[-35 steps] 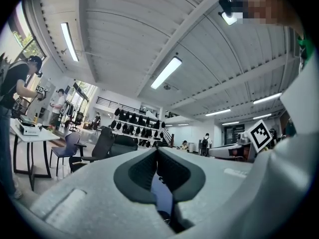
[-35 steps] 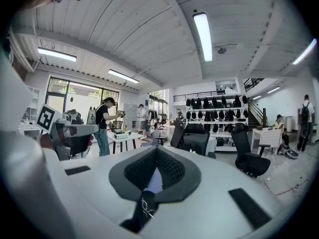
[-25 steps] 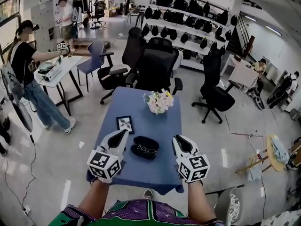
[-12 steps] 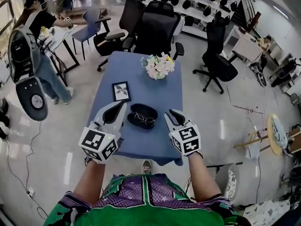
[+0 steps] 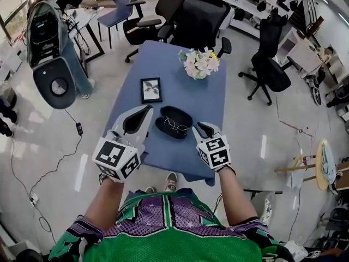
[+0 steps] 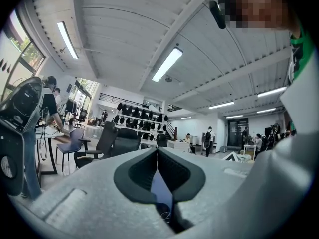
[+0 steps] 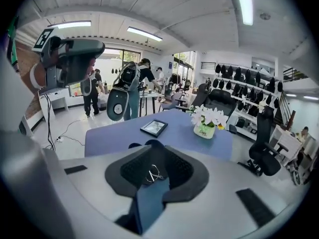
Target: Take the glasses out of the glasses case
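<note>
Left gripper view: the left gripper (image 6: 158, 158) has its jaws drawn almost together. Only a thin slit parts them, and nothing sits in it; a strip of the blue table (image 6: 162, 193) shows through. In the right gripper view, the right gripper (image 7: 151, 156) stands a little wider and is also empty. Through its gap, beyond the tips, the glasses (image 7: 153, 174) can be seen.

In the head view both grippers sit low in the middle of the frame, one on each side of the glasses case (image 5: 182, 115). Each is close beside the case and neither grips it. The black case lies open in the centre of the frame, toward the table's near edge, and the glasses rest inside it — not yet taken out.

Up and to the left of the case a small picture frame (image 5: 151, 89) lies flat on the cloth. A pot of flowers (image 5: 200, 63) stands toward the table's far end, in the upper centre. Black office chairs (image 5: 199, 15) crowd the top of the frame behind the table. The wearer's green and purple shirt (image 5: 163, 228) fills the bottom edge.
</note>
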